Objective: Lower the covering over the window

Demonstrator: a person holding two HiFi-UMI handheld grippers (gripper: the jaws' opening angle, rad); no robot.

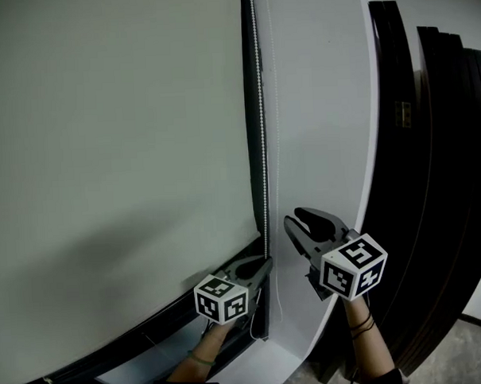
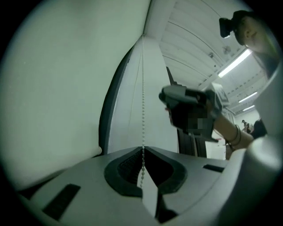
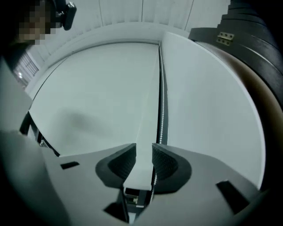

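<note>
A white roller blind (image 1: 111,153) covers nearly the whole window; its lower edge hangs just above the dark frame (image 1: 151,330). A bead chain (image 1: 259,107) runs down the blind's right side. My left gripper (image 1: 261,267) sits low at the chain's foot, and the left gripper view shows the left gripper (image 2: 143,150) shut on the bead chain (image 2: 143,88), which is taut above it. My right gripper (image 1: 303,224) is higher and just right of the chain, open. In the right gripper view the right gripper (image 3: 143,152) holds nothing, and the bead chain (image 3: 162,106) passes partly behind its right pad.
A white wall strip (image 1: 316,104) stands right of the chain. Tall dark panels (image 1: 431,179) lean against the wall further right. A pale sill (image 1: 176,361) lies under the frame. My forearms reach up from the bottom edge.
</note>
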